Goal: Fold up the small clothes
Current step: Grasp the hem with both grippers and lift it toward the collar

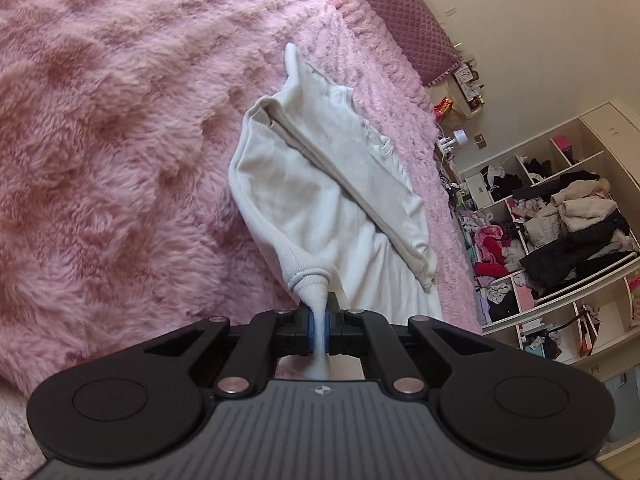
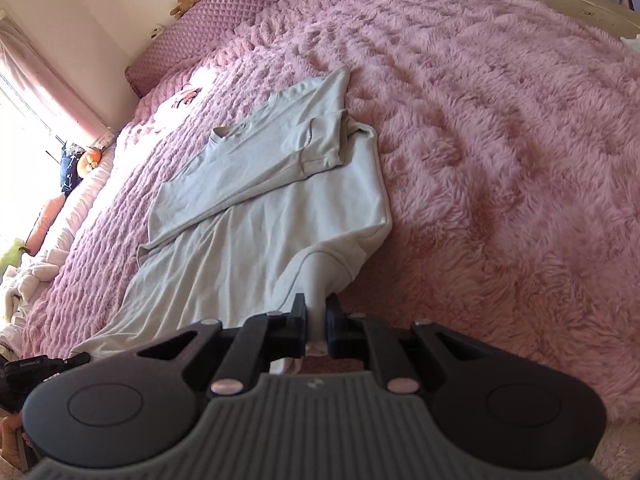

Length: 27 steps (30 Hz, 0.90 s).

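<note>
A cream long-sleeved shirt lies on the fluffy pink blanket, with one sleeve folded across its body. My left gripper is shut on a bunched corner of the shirt's hem, pulled up off the bed. In the right wrist view the same shirt stretches away toward the neck hole, with a sleeve folded over the chest. My right gripper is shut on the shirt's near hem corner, lifted slightly from the blanket.
A quilted purple headboard stands at the far end of the bed. Open shelves stuffed with clothes fill the right of the left wrist view. Pillows and crumpled bedding lie at the left by a bright window.
</note>
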Tool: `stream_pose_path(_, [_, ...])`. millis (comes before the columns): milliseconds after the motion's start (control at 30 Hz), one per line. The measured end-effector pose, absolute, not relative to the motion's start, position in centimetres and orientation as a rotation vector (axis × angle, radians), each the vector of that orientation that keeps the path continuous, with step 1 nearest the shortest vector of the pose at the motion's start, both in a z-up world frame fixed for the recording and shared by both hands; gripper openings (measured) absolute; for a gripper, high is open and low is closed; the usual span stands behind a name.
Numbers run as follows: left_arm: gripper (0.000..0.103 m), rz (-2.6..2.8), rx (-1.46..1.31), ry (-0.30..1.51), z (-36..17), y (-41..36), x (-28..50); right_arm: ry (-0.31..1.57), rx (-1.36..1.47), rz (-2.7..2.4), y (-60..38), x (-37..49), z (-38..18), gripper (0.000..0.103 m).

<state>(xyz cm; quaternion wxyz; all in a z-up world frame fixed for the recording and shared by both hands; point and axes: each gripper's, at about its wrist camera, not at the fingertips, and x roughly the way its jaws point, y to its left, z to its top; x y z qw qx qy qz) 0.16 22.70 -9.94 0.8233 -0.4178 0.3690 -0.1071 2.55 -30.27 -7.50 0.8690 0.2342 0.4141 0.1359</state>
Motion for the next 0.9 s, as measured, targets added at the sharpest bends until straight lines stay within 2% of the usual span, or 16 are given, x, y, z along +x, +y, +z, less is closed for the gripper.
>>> stream_pose_path(267, [0.004,-0.297,-0.802,0.650,-5.6,23.7,7.9,0.685,0.505,0.261,-30.5,9.2,-2.8,0.003])
stream_pose_path(533, [0.004,-0.302,-0.790,0.591,-5.0,25.4,18.1,0.547,0.426,0.219,-27.7,20.9,0.0,0.002])
stream_pose_path(700, [0.004,-0.286,-0.797,0.585,-6.3,27.1,25.9,0.572,0.439,0.178,-26.1,29.7,-0.9,0.002])
stream_pose_path(900, [0.004,-0.237,-0.802,0.666,-9.7,28.1,33.5,0.624,0.390,0.128,-23.3,39.1,-4.5,0.002])
